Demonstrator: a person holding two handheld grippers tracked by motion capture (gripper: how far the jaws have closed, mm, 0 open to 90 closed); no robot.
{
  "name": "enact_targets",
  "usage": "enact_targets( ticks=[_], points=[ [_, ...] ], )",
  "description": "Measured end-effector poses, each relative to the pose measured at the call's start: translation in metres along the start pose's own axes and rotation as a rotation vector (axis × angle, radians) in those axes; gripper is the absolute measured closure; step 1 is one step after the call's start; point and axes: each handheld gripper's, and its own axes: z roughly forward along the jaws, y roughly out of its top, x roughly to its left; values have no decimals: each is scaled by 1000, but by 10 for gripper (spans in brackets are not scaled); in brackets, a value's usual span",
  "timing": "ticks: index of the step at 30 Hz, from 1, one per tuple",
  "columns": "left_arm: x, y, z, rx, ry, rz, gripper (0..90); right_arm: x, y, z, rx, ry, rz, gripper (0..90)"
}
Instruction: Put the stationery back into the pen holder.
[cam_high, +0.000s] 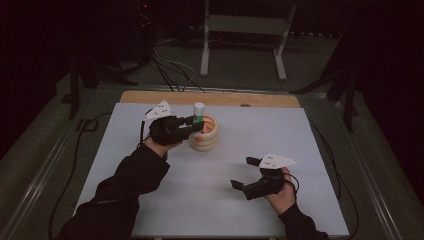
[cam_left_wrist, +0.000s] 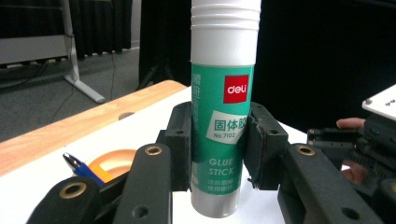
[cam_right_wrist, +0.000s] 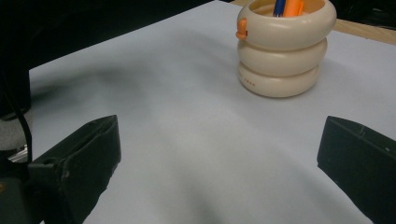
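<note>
The left hand-held gripper pinches a glue stick upright between its pads, held just above the cream pen holder on the table. Pens stand in that holder. The right hand-held gripper rests well apart, jaws spread wide with nothing between them.
</note>
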Motion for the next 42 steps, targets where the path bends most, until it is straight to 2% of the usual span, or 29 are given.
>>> enact_targets(
  ticks=[9, 23, 25, 28, 36, 42],
  points=[
    [1, 11, 10, -13, 8, 11, 666, 1, 0, 0, -1, 4, -2, 0],
    [13, 20, 30, -41, 31, -15, 666, 0, 1, -1, -21, 19, 15, 0],
    [15, 20, 35, -43, 34, -22, 666, -1, 1, -1, -19, 16, 12, 0],
    [19, 19, 43, -27, 54, -11, 666, 0, 1, -2, -21, 17, 9, 0],
    [33, 10, 58, -30, 84, -69, 666, -2, 0, -2, -23, 18, 13, 0],
    [40, 0, 63, -24, 101, -84, 666, -2, 0, -2, -22, 19, 12, 0]
  ],
)
